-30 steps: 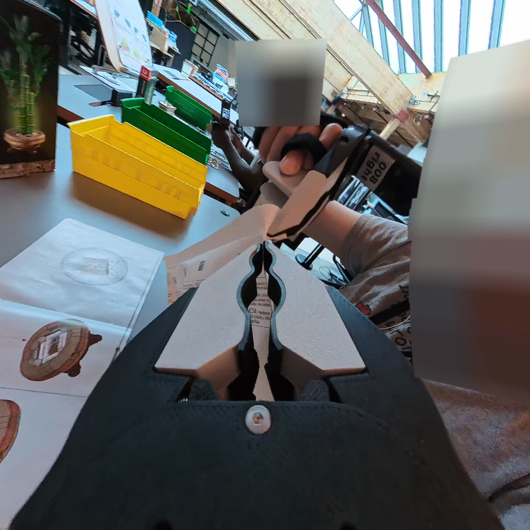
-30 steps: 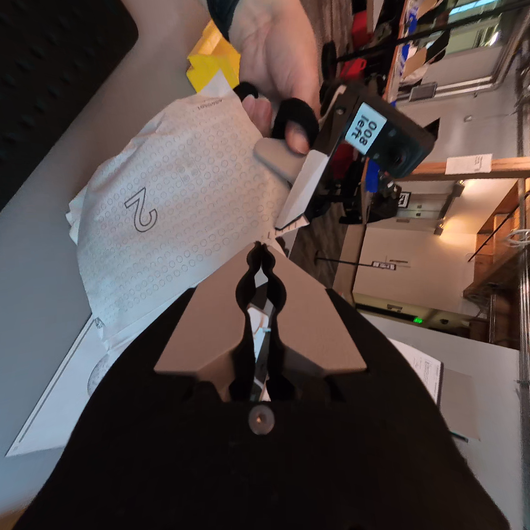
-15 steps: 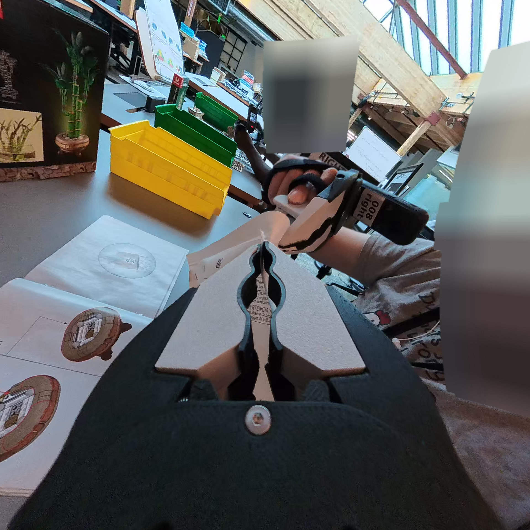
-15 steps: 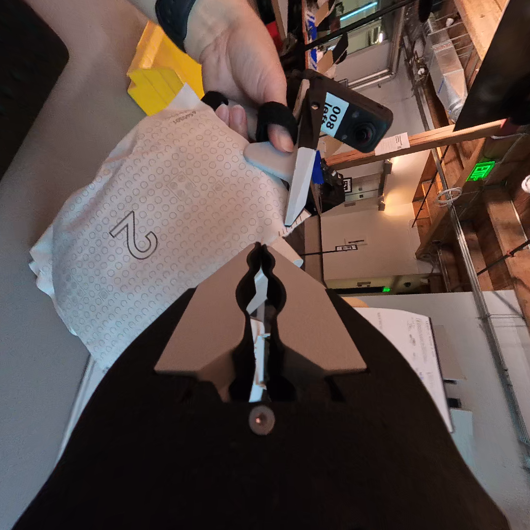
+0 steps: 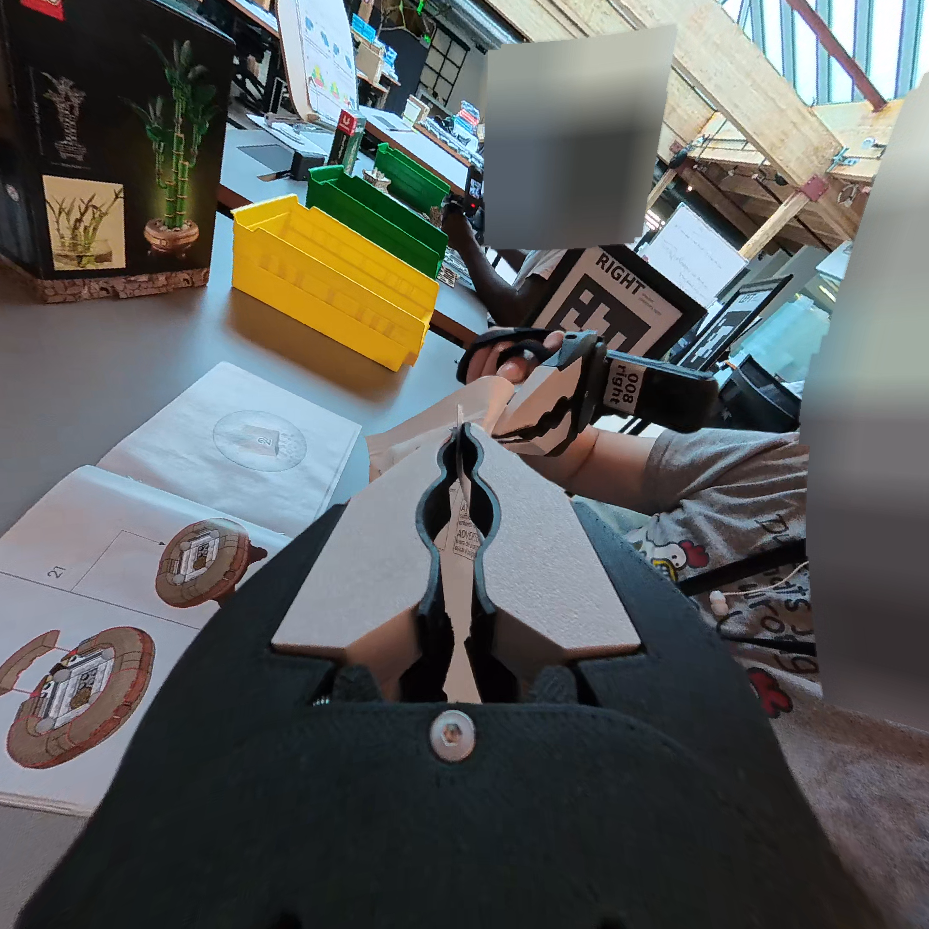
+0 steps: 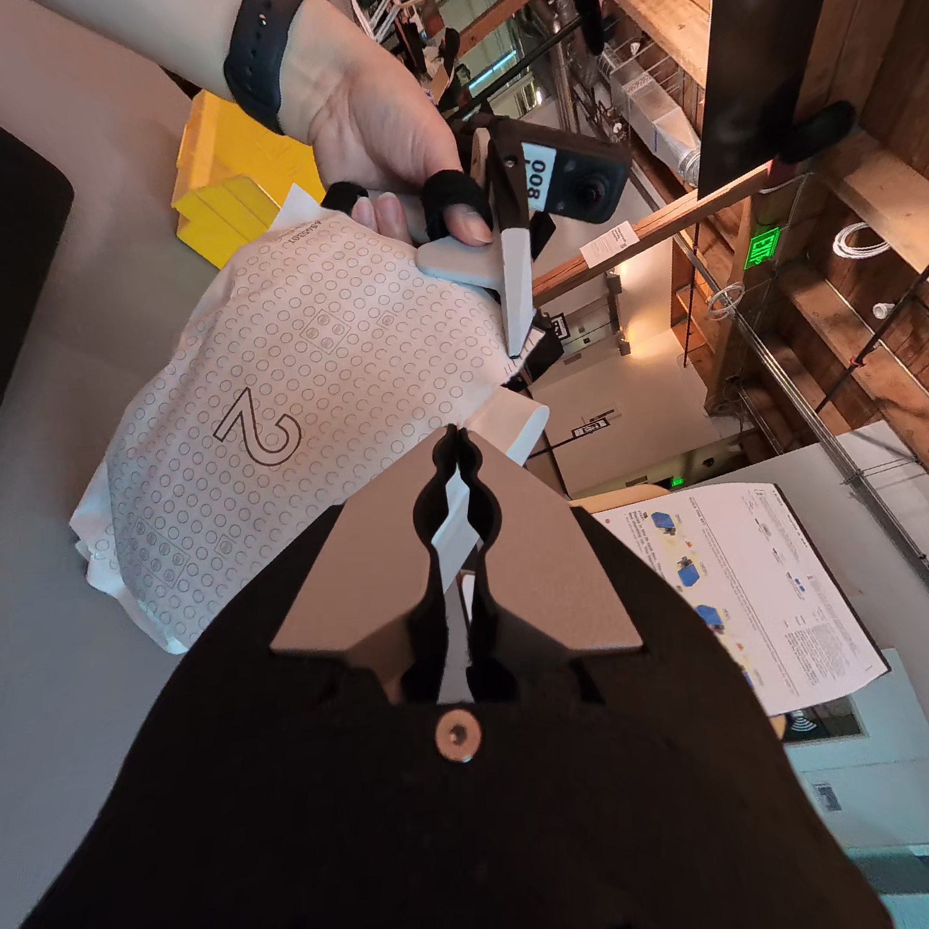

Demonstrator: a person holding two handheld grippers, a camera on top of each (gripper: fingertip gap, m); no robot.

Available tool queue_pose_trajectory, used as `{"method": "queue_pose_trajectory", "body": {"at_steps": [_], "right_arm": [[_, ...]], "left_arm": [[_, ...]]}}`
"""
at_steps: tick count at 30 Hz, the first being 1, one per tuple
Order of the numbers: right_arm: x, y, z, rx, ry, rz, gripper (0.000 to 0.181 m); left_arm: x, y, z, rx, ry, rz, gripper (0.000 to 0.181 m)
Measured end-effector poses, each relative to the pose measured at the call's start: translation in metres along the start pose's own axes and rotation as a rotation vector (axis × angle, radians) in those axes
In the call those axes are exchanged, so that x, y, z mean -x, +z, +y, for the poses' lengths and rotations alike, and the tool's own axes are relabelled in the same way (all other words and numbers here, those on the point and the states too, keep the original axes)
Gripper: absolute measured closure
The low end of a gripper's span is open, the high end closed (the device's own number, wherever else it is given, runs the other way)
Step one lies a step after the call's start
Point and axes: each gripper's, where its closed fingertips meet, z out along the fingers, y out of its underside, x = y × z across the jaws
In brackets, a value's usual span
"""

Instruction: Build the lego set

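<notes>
A white paper parts bag with a printed stud pattern hangs above the grey table, held by both grippers at its top edge. My left gripper is shut on one edge of the bag; the paper runs down between its fingers. My right gripper is shut on a strip of the bag's top edge beside it. The left gripper also shows in the right wrist view, pinching the bag. The right gripper shows in the left wrist view, close beside the left one. An open instruction booklet lies on the table.
A yellow bin and green bins stand at the table's far side. The dark set box stands at the far left. A person's arm and grey shirt are at the right. A printed sheet lies on another table. About 6 centimeters separates my left fingertips from my right.
Both grippers stay shut on the bag's top edge. The bag's top has torn open further, and a loose strip now curls between the grippers. Both views have swung, with the right gripper lower and flatter.
</notes>
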Motion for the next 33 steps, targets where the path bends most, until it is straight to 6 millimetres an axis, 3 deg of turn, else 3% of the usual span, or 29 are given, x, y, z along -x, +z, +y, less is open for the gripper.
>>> {"method": "queue_pose_trajectory", "body": {"at_steps": [9, 22, 33], "right_arm": [[-0.006, -0.015, 0.004, -0.016, 0.058, -0.004, 0.181], [0.002, -0.032, 0.02, -0.032, 0.188, 0.007, 0.181], [0.022, -0.053, 0.051, 0.001, 0.317, 0.012, 0.181]], "left_arm": [[0.003, -0.002, -0.003, 0.008, 0.026, -0.033, 0.181], [0.007, 0.008, 0.001, 0.048, 0.045, -0.057, 0.181], [0.023, -0.016, -0.002, -0.002, 0.029, -0.141, 0.181]]}}
